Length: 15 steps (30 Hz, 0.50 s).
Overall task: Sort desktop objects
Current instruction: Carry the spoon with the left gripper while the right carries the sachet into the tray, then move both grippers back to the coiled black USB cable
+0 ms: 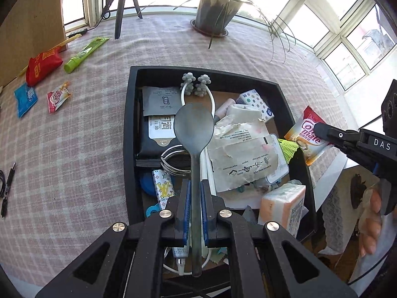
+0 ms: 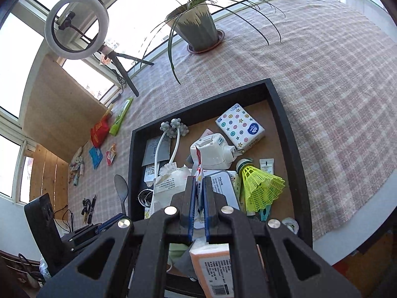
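**Left tongs**: closed narrow on the handle of a dark grey spoon. The grip sits about midway along the handle; the bowl points forward, and in the left wrist view it lies over the black tray. In the right wrist view the spoon hangs nearer the tray's left wall, so exactly where it stands cannot be told.

**Right tongs**: closed narrow on a coffee creamer sachet, pinched at one edge and held off the tray's right side.

**Tray contents:** torn paper packet, star-patterned tissue pack, white plug-in device, yellow shuttlecock, orange tissue pack, grey ball-headed massager, dark wipes pack, among other clutter.

**Tablecloth, left of tray:** a group of packets, namely red pouch, green tube, blue sachet and a small red-and-white sachet. A pen lies apart, nearer the table edge.

**Handling note (judgement):** both items look ready to be set out on the cloth.
- The sachet probably belongs with the packet group, and the spoon in a place of its own.
- Carry the spoon level and clear of the tray wall. The pinch on a thin, smooth handle may let it swivel.
- Lower it until the bowl touches the cloth before opening.
- Move the two tongs one at a time so their paths do not cross over the tray.
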Each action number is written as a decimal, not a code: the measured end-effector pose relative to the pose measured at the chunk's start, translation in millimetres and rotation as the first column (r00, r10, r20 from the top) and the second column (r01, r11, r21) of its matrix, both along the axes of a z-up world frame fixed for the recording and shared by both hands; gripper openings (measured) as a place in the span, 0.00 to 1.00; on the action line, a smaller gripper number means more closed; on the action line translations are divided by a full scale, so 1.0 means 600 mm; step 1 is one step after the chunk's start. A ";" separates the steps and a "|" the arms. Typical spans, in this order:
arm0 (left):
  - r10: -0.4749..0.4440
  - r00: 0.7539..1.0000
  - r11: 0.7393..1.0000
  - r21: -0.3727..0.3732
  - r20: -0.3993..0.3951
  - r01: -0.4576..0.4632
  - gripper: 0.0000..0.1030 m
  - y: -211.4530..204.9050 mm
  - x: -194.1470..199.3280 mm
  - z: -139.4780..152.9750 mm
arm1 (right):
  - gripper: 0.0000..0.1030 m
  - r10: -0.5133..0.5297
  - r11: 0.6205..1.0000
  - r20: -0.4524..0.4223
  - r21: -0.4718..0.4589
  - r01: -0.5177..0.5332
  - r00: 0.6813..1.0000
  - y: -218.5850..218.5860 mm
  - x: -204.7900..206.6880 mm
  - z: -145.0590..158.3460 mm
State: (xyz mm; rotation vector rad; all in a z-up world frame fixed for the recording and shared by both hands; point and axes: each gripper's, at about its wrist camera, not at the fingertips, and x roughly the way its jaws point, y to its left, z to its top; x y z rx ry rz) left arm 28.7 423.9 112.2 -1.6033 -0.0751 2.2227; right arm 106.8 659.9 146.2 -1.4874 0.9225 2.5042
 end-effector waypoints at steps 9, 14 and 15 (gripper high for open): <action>-0.008 1.000 1.000 -0.026 -0.022 0.008 0.38 0.005 0.005 0.006 | 0.45 -0.018 1.000 -0.005 0.003 0.018 1.000 0.007 0.012 0.010; -0.004 0.999 0.999 -0.041 -0.032 0.003 0.38 -0.006 0.006 0.009 | 0.45 0.009 1.000 -0.011 -0.001 -0.009 1.000 -0.011 0.005 0.017; 0.002 0.999 0.999 -0.044 -0.035 -0.003 0.38 -0.011 0.006 0.010 | 0.45 0.015 1.000 -0.011 -0.001 -0.015 1.000 -0.015 0.003 0.017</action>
